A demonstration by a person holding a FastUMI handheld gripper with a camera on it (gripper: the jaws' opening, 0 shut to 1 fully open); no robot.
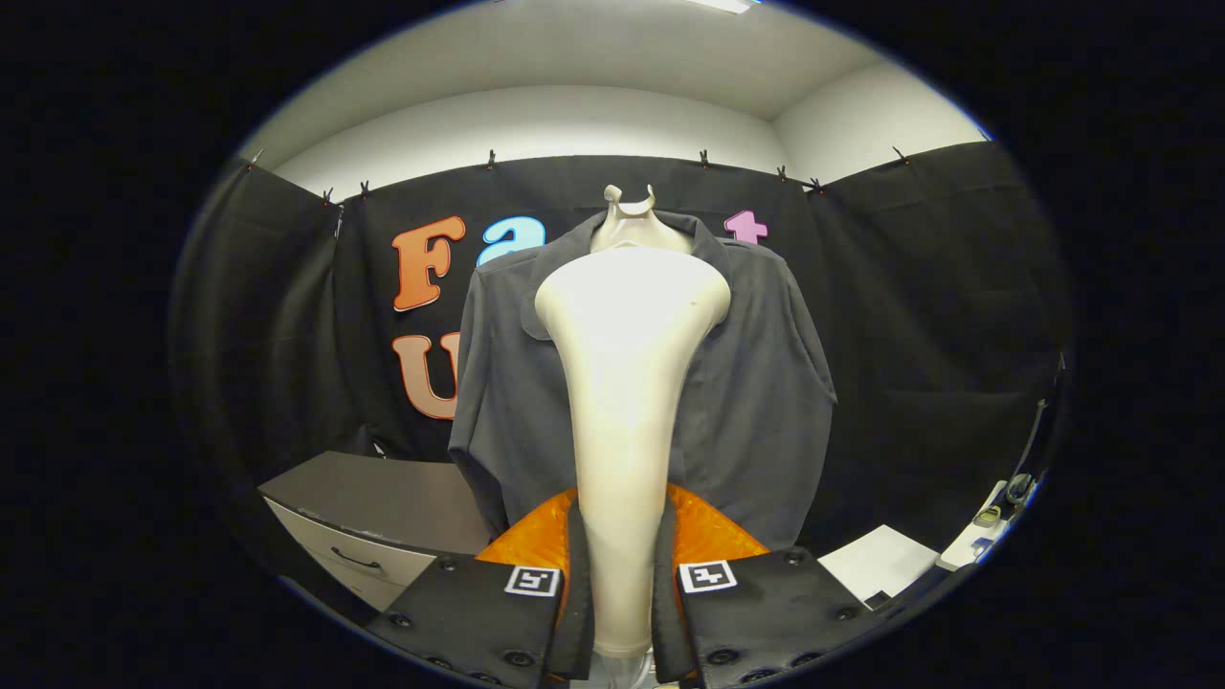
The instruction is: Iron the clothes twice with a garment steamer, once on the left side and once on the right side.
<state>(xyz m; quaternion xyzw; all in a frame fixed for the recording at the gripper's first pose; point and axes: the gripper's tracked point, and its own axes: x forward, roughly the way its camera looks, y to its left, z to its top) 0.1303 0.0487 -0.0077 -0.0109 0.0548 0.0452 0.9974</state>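
The cream-white plastic garment steamer (627, 383) stands upright between the two fingers of the gripper (622, 612), its narrow handle clamped from both sides and its wide rounded head rising well above them. Just beyond the head hangs the dark grey collared jacket (756, 383), spread open on a pale mannequin neck (629, 222) whose top pokes out over the collar. The steamer head sits in front of the middle of the garment, so the left and right panels show on either side of it. Low down, behind the fingers, there is a bright orange rounded surface (713, 536). To one side stands a grey cabinet with a drawer handle (373, 507); to the other, a white tabletop (880, 565) with a few small items near its far end.
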